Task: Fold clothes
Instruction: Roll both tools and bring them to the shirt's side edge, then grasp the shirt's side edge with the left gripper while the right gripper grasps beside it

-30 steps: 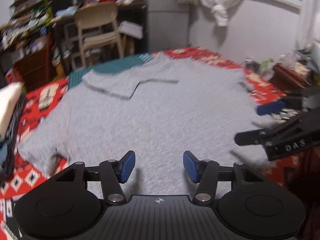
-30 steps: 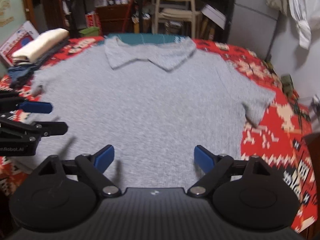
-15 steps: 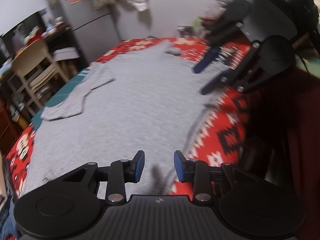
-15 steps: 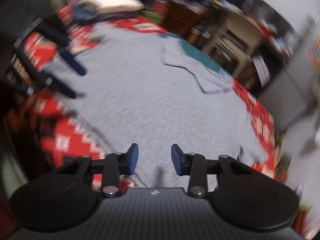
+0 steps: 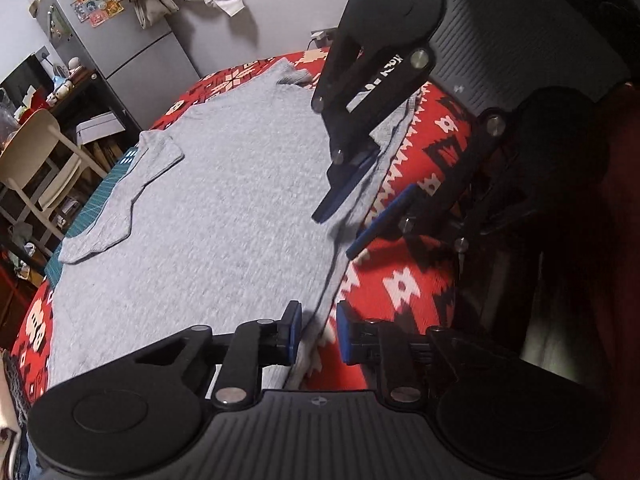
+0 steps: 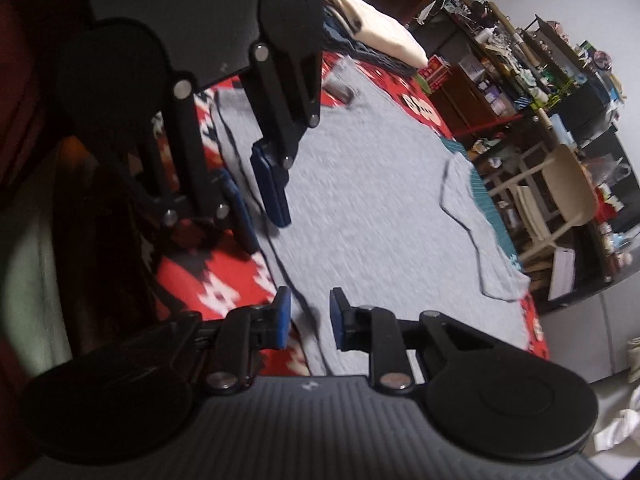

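A grey collared shirt (image 5: 224, 208) (image 6: 380, 208) lies flat, collar (image 5: 152, 156) away from me, on a red patterned blanket (image 5: 400, 280). My left gripper (image 5: 318, 332) sits low at the shirt's near hem. Its jaws are closing, and the hem edge runs between the blue pads with a gap still showing. My right gripper (image 6: 308, 318) straddles the same hem further along; its jaws are also closing around the cloth edge without pressing on it. Each gripper shows in the other's view, the right gripper (image 5: 340, 228) and the left gripper (image 6: 266, 228), both rolled sideways over the hem.
A cream chair (image 5: 36, 160) (image 6: 560, 196) and cluttered shelves (image 6: 540, 60) stand beyond the collar end. A grey fridge (image 5: 120, 40) is at the back. Folded clothes (image 6: 380, 40) are stacked past the shirt's far sleeve. A green mat (image 5: 92, 208) peeks out under the collar.
Both grippers rolled sideways and came down to the shirt's near hem. Their jaws narrowed from wide to a small gap, and the hem now lies between each pair of pads.
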{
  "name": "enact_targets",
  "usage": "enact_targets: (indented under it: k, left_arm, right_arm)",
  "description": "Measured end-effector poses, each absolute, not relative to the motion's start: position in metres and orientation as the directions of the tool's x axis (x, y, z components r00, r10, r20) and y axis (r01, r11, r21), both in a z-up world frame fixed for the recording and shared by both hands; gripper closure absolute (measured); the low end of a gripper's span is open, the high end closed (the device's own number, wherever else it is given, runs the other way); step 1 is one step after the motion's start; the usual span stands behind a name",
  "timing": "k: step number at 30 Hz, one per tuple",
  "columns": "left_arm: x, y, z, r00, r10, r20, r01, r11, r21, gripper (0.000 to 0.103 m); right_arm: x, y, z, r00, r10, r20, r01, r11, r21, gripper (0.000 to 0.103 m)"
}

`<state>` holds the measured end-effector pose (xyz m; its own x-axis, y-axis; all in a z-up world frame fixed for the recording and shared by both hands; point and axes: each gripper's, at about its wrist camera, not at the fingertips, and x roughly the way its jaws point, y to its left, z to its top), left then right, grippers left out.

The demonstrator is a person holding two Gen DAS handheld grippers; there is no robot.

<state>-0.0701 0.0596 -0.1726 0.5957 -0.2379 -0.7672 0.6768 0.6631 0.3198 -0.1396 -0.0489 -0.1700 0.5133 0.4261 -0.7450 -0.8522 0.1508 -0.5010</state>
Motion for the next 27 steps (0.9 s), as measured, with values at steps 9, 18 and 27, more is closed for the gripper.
enact_targets:
  k: [9,18,27]
  left_arm:
    - [-0.076,0.068,-0.179,0.619,-0.185,-0.764,0.679,0.615,0.401,0.091]
    - [-0.075,0.070,-0.168,0.644,-0.222,-0.732,0.658,0.649,0.382,0.099]
    - [-0.075,0.074,-0.166,0.646,-0.215,-0.733,0.645,0.668,0.372,0.093]
  right_arm:
    - [-0.136,-0.040,-0.169,0.469,0.457,-0.756,-0.881,0.187,-0.434,0.080]
    - [-0.136,-0.035,-0.168,0.456,0.496,-0.739,-0.885,0.167,-0.434,0.080]
    - [-0.126,-0.018,-0.185,0.483,0.491,-0.725,-0.871,0.188,-0.453,0.100]
